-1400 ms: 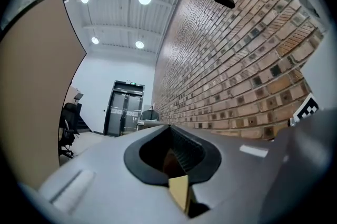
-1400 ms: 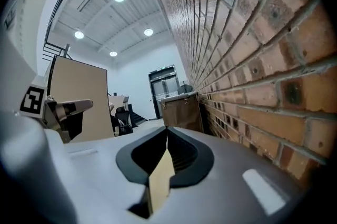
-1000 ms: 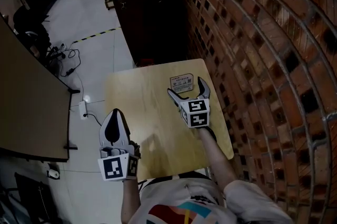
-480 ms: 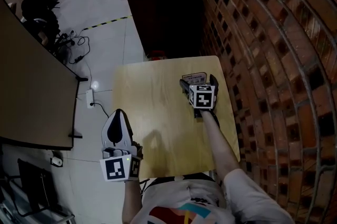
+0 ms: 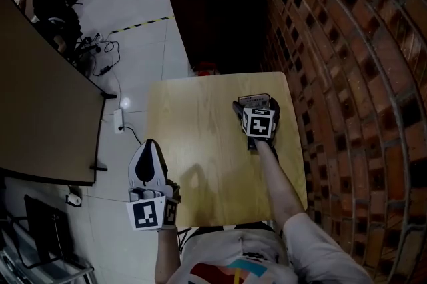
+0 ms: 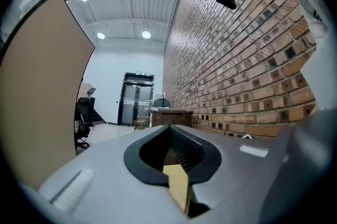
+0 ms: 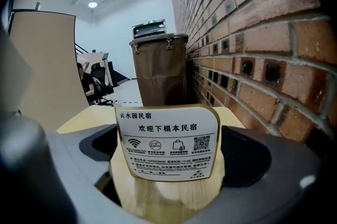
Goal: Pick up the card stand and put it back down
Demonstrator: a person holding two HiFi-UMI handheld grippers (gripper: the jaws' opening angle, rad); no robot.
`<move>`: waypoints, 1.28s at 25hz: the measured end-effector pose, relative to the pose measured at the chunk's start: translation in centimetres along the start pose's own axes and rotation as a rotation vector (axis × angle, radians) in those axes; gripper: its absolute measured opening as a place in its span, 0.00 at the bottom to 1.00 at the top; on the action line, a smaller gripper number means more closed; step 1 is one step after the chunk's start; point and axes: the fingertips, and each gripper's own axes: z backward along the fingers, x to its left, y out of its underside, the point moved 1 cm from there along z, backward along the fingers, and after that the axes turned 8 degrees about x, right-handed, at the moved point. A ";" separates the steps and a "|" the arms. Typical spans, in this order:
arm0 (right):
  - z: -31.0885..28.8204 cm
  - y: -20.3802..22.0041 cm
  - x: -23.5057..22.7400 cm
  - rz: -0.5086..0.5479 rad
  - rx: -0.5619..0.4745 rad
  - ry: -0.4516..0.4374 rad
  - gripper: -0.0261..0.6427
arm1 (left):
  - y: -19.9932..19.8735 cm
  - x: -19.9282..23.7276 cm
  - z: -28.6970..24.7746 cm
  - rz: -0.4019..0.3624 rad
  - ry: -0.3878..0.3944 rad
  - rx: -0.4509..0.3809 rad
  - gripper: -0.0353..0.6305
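The card stand (image 5: 255, 99), a small white printed sign with a gold edge, stands upright near the far right corner of the wooden table (image 5: 200, 143). In the right gripper view the card stand (image 7: 167, 143) fills the middle, facing the camera. My right gripper (image 5: 255, 105) is open; its jaws have just been opening and now sit on either side of the stand, with a gap at each pad (image 7: 247, 157). My left gripper (image 5: 148, 145) hangs beside the table's near left edge, shut and empty. Its tips (image 6: 171, 136) meet in the left gripper view.
A brick wall (image 5: 347, 76) runs along the table's right side. A dark brown bin (image 5: 213, 3) stands just beyond the far edge. At the left are a dark desk panel (image 5: 40, 109) and a power strip with cables (image 5: 120, 119) on the floor.
My right gripper has moved forward and down across the table until its jaws straddle the card stand. The left gripper has barely shifted.
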 end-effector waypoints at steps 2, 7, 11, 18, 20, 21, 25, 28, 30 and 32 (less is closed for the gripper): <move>-0.3 0.3 0.0 0.013 0.006 0.009 0.90 | 0.1 0.4 0.0 -0.001 -0.011 0.007 0.04; -0.5 0.2 0.0 0.036 -0.019 0.002 0.90 | 0.0 1.0 -0.2 -0.006 -0.028 0.004 0.04; -0.5 0.2 -0.1 0.044 -0.031 -0.002 0.90 | 0.1 1.0 -0.4 -0.008 -0.028 0.006 0.04; 0.2 0.2 -0.3 0.067 -0.038 0.004 0.88 | -0.3 0.8 -0.4 -0.011 -0.021 0.002 0.04; 0.2 0.3 -0.3 0.076 -0.041 0.001 0.88 | -0.1 0.7 -0.3 -0.013 -0.011 0.004 0.04; 0.3 0.3 -0.3 0.080 -0.044 0.001 0.88 | -0.1 0.6 -0.2 -0.014 -0.007 0.006 0.04; 1.2 0.0 -0.2 0.089 -0.067 0.003 0.88 | -0.3 0.5 0.0 -0.013 -0.007 0.001 0.04; 2.6 -1.3 0.0 0.107 -0.124 0.002 0.87 | -0.4 0.5 0.1 -0.012 -0.014 -0.009 0.04; 4.1 -2.7 0.3 0.122 -0.178 0.003 0.87 | -0.6 0.4 0.2 -0.009 -0.017 -0.016 0.04; 5.8 -4.1 0.4 0.122 -0.228 0.003 0.87 | -0.8 0.2 0.3 -0.005 -0.013 -0.025 0.04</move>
